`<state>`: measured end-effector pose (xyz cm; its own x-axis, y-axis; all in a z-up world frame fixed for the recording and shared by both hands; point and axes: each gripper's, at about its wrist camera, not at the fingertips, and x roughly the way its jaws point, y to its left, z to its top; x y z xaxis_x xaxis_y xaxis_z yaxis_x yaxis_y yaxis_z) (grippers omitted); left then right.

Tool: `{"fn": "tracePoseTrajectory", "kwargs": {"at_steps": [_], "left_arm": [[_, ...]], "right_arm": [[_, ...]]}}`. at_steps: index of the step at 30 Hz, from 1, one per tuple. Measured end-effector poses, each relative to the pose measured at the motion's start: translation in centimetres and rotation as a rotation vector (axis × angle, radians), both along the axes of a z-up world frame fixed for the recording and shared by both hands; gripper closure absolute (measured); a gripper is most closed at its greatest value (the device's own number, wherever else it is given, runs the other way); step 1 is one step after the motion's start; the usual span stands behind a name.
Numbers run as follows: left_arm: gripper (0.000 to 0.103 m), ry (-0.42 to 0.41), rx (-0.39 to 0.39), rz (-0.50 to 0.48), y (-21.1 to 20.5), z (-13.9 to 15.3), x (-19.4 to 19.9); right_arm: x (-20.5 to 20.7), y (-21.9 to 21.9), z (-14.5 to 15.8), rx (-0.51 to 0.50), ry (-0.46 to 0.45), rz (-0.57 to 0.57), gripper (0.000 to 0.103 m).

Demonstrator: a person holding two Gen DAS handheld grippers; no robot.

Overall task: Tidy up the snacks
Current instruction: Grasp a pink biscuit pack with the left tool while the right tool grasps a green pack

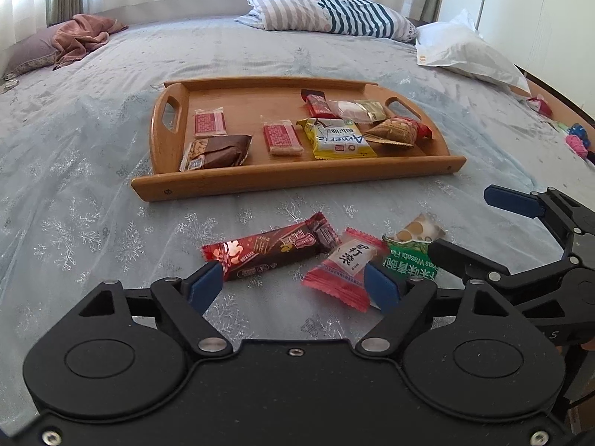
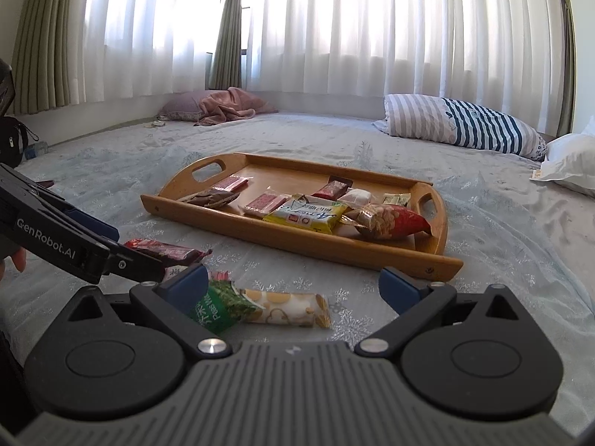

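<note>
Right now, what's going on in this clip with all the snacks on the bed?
A person is tidying snacks into a wooden tray on the bed, using a handheld gripper in each hand. Several packets already lie in the tray. Three remain on the bedspread: a dark red chocolate bar, a pink candy packet and a green pea snack packet. The left gripper is open around the chocolate bar and pink packet; the right gripper is open over the green one. Nothing is gripped yet.

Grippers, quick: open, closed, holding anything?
Left gripper: open, holding nothing, red bar between its fingers.
Right gripper: open, holding nothing, green packet between its fingers.
</note>
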<state>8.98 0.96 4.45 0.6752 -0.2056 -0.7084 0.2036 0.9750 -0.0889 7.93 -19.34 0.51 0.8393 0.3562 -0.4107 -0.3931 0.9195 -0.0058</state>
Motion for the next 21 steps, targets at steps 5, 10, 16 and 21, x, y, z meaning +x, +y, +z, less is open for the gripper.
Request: {"fn": "tracePoseTrajectory", "kwargs": {"at_steps": [5,10,16,21], "left_arm": [[0.054,0.017,-0.012,-0.043,-0.4,-0.3,-0.3],[0.055,-0.003,-0.021,-0.075,-1.2,-0.2,-0.1],[0.055,0.008,-0.063,-0.094,-1.8,-0.5,0.9],[0.061,0.043,-0.080,-0.091,-2.2,-1.4,1.8]], "right_arm": [[-1.4,0.8,-0.8,-0.020,0.011,0.077,0.009],[-2.0,2.3,-1.4,-0.063,0.016,0.126,0.016],[-2.8,3.9,-2.0,-0.127,-0.004,0.134,0.025],[-2.8,4.5,-2.2,-0.142,0.001,0.126,0.028]]}}
